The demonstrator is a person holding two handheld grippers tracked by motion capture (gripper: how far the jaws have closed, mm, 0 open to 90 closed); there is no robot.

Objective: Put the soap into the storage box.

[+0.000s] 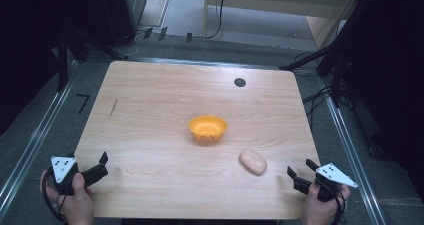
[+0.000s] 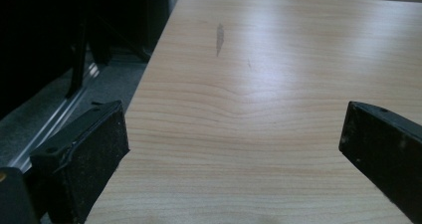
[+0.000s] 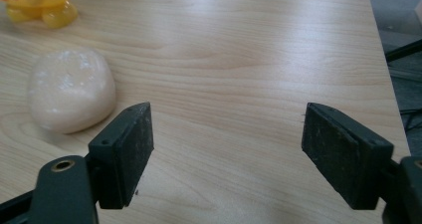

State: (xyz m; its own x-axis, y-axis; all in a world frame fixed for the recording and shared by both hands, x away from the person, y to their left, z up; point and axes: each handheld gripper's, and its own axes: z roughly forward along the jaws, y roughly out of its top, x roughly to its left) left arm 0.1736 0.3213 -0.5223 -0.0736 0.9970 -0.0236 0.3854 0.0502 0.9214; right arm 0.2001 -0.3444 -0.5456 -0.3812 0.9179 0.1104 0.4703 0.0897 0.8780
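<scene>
While both sets of jaws stand apart with bare wood between them, I hold nothing at either side. On the right gripper (image 3: 228, 137) the two black pads are spread to a moderate gap; on the left gripper (image 2: 234, 134) the pads stand wider, near the left and right edges of that frame.

From the right gripper view, the pale pink bun (image 3: 70, 90) lies at the left of the frame, just beyond and left of the left-hand pad, not touching it. From the high view, the same bun (image 1: 252, 161) sits at the lower right of centre on the table (image 1: 150, 115), with the right gripper (image 1: 301, 174) near it at the lower right corner. The orange bowl (image 1: 207, 127) stands at the centre, apart from the bun. The left gripper (image 1: 102, 166) rests at the lower left, well apart from both.

Step in hand, as I judge it: approach, before any grasp. The likely aim is to place the bun in the bowl. The next move calls for swinging the right gripper toward the bun, and widening the jaws if the bun proves broader than the gap.

Limits of view: the bowl (image 3: 37, 5) is cut off at the upper left of the right gripper view, and I cannot make out whether the speckles inside it are holes.
</scene>
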